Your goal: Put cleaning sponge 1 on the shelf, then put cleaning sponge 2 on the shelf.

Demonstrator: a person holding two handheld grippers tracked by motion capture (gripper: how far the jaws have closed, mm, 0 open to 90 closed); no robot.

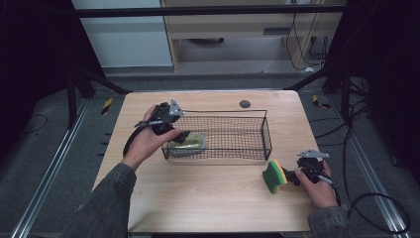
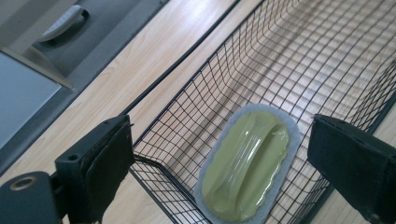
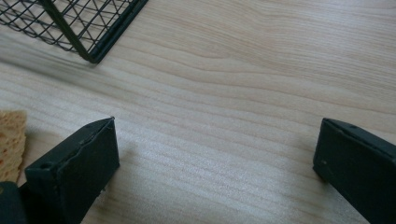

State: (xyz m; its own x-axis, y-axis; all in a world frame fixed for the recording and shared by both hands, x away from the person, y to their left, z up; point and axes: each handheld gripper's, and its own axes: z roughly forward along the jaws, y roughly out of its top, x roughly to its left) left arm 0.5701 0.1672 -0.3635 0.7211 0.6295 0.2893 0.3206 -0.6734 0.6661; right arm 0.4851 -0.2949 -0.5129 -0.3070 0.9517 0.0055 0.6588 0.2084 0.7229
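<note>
Left claw point(image 2: 219, 154) over basketed scrubber point(image 2: 247, 168)

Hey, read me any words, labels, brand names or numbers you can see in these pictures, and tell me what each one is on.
None: no readable text in any view.
Green scrubber pad in the wire basket: moulded shape, no lettering.
Green and yellow sponge by the right hand-held gripper: no label.
Left hand-held gripper, open over the basket: no marking on its black jaws.
Yellow and black striped tape on the floor: stripes, no words.
</note>
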